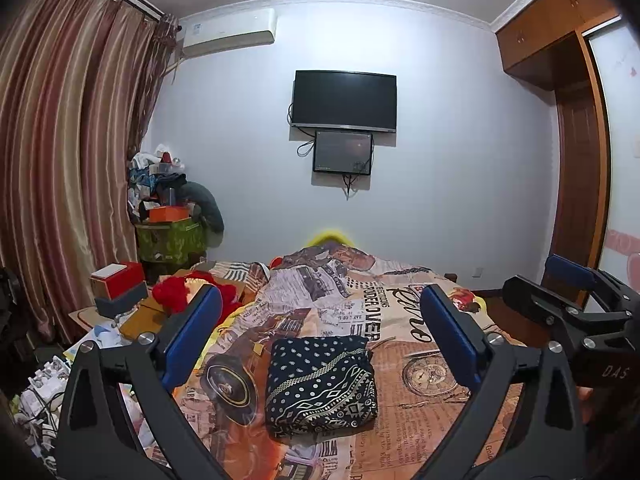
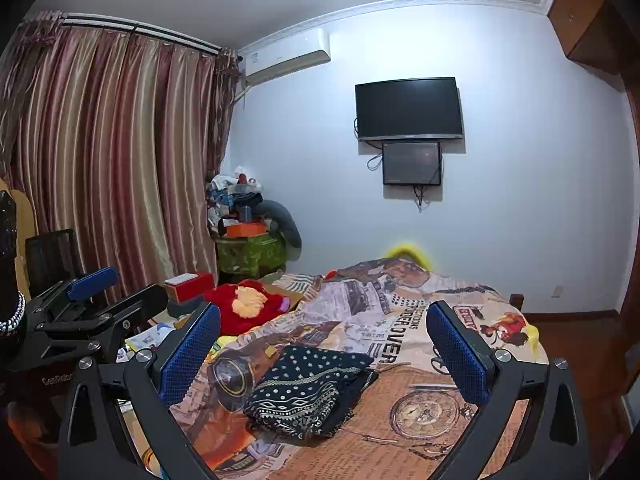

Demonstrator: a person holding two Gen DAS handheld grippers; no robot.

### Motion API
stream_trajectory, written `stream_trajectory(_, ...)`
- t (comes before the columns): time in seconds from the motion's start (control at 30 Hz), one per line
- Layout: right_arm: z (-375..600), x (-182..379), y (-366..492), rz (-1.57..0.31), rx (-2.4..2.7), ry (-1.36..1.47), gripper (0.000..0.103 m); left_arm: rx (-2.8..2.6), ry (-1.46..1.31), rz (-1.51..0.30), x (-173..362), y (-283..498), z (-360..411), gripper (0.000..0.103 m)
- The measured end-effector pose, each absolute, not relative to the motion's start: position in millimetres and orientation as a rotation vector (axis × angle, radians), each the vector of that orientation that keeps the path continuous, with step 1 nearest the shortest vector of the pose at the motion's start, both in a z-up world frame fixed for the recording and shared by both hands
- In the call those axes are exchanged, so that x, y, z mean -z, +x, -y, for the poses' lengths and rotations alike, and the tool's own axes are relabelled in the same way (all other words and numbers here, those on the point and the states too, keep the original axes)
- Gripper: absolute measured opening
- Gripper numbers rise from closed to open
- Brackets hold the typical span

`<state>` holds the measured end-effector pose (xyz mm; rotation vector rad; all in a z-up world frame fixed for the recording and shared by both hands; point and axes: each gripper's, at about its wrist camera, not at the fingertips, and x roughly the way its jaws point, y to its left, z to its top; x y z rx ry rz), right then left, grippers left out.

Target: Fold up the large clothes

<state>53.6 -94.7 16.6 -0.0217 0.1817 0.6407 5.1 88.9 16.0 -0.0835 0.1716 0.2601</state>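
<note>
Striped red-and-gold satin curtains [image 1: 68,152] hang along the left wall of the bedroom, beside a white wall-mounted air conditioner [image 1: 230,32]. Below them, a red-and-white cardboard box [image 1: 117,278] and a fluffy red plush toy [image 2: 244,306] lie at the left edge of the bed, in front of a cluttered pile topped by an orange box [image 1: 168,213].

The black left gripper [image 1: 320,334] hovers above the near end of the bed, its blue-padded fingers [image 1: 192,336] spread wide and holding nothing. Between them in the left wrist view lies the folded navy garment with white dots and a geometric border [image 1: 322,386], a compact rectangle resting on the newspaper-print orange and cream bedspread [image 1: 424,412], near the bed's front edge and roughly midway across it. A printed pocket watch motif sits just right of the garment on the spread.

The black right gripper [image 2: 324,346] likewise hovers over the near end of the bed, its blue fingers [image 2: 460,354] wide apart and empty, with the garment [image 2: 304,392] lying below and between them.

On the far wall, a black flat-screen television [image 1: 345,100] hangs above a smaller dark monitor [image 1: 343,153]. A brown wooden wardrobe [image 1: 560,28] fills the right corner.
</note>
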Motion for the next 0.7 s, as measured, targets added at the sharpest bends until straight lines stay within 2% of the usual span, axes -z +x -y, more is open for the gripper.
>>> stream_trajectory(0.7,96.5,-15.6,52.1,-0.185,-0.637,-0.017,0.103,-0.258,-0.092,-0.186,-12.9,6.6,-86.4,0.1)
